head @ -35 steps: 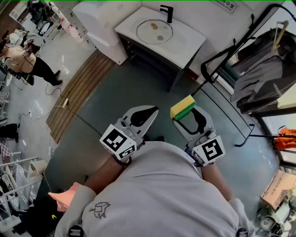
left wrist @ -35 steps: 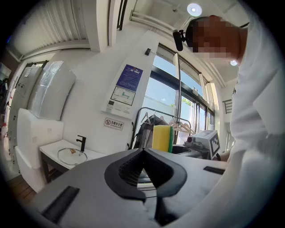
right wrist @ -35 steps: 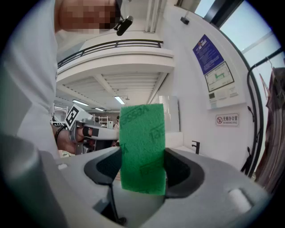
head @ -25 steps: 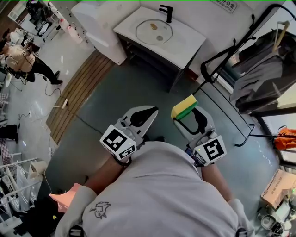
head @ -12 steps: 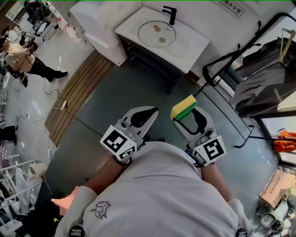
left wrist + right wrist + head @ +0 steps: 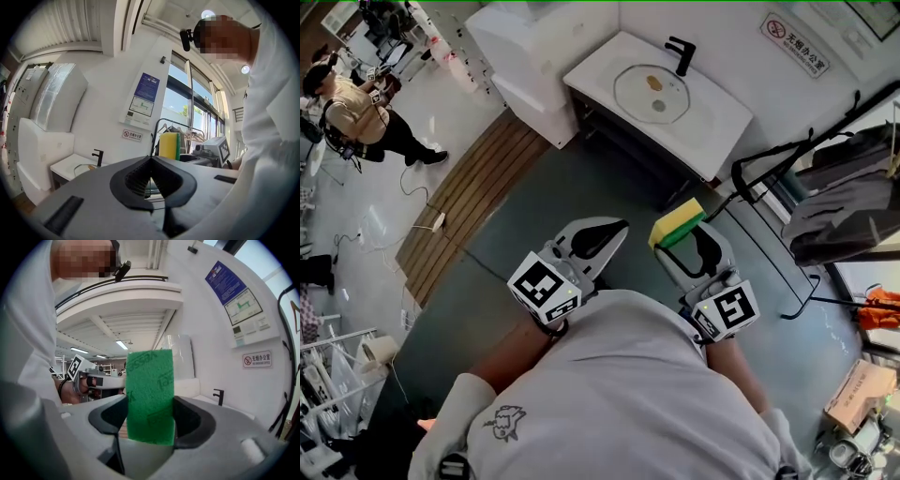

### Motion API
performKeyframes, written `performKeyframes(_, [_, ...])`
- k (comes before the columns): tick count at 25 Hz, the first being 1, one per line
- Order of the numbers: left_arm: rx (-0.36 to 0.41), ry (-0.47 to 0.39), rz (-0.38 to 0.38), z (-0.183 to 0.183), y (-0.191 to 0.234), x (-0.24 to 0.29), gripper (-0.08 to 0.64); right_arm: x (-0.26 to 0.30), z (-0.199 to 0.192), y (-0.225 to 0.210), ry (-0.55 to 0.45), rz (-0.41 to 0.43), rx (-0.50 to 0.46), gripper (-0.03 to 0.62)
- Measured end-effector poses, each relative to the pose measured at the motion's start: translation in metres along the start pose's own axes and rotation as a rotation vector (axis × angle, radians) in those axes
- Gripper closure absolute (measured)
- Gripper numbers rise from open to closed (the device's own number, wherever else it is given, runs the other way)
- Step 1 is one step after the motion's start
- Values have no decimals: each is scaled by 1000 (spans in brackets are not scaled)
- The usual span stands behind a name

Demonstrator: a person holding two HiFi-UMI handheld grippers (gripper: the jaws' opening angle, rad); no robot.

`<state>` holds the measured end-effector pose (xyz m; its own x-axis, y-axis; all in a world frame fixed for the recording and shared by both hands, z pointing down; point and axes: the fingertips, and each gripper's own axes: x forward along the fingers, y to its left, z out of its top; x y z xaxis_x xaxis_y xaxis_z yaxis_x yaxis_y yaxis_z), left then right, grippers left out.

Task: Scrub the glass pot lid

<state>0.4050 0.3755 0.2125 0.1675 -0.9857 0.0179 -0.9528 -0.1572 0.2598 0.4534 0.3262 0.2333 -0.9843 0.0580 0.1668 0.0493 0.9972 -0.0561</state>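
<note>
Two grippers were held out toward the white washstand counter (image 6: 714,117), so the step in hand looked like the approach, with scrubbing not yet begun. What seemed to be the glass pot lid (image 6: 651,94) lay in the basin at the counter's middle, in front of the black tap (image 6: 680,54) on the back edge and well apart from both tools. The left gripper (image 6: 617,228) was clenched on nothing. The right gripper (image 6: 694,236) grasped the yellow-green sponge (image 6: 677,222). The next move would call for closing in, steadying the lid and bringing the sponge down onto the glass. Against the earlier frames, the counter sat lower and further right in the head view. Both grips were unchanged.
</note>
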Motion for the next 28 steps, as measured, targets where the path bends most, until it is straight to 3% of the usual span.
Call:
performKeyframes(6, [-16, 12, 22, 15, 54, -35, 561, 62, 12, 20, 1, 15, 11, 296])
performKeyframes(14, [-43, 20, 38, 10, 98, -50, 561, 113, 9, 24, 30, 56, 22, 296])
performKeyframes(23, [-72, 41, 112, 15, 164, -24, 561, 175, 3, -23, 51, 120, 52, 296])
performKeyframes(28, [-68, 37, 137, 21, 202, 21, 561, 201, 8, -75, 49, 132, 66, 296])
